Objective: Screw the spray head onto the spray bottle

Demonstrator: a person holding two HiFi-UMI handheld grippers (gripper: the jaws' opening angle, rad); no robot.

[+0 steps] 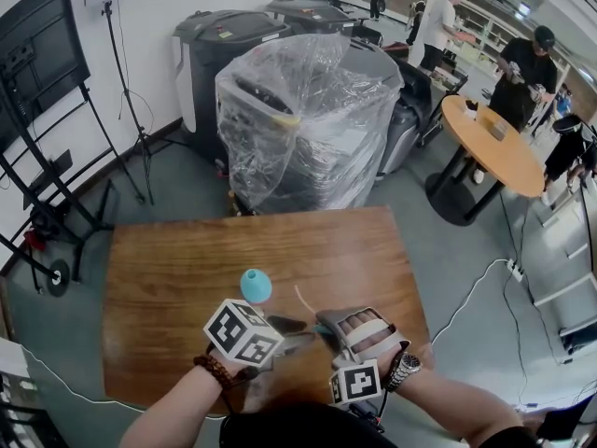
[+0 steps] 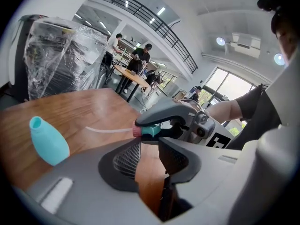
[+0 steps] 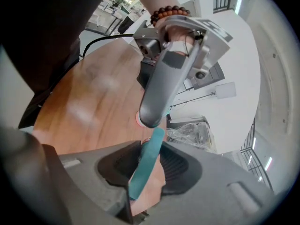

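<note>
A small teal spray bottle [image 1: 255,286] [image 2: 48,141] stands uncapped on the wooden table [image 1: 168,278], beyond both grippers. The spray head [image 2: 152,131], teal with a pink collar and a thin white tube [image 2: 108,130] [image 1: 303,300], hangs above the table between the grippers. My right gripper [image 3: 149,161] [image 1: 324,321] is shut on its teal trigger [image 3: 146,168]. My left gripper [image 2: 149,153] [image 1: 289,326] sits just under the spray head with a gap between its pads and nothing in them; its grey finger [image 3: 161,88] shows in the right gripper view.
Past the table's far edge stand a plastic-wrapped machine [image 1: 303,110] and dark bins [image 1: 224,35]. A round orange table [image 1: 494,143] with people around it is at the right, and a stand with a screen [image 1: 42,54] at the left.
</note>
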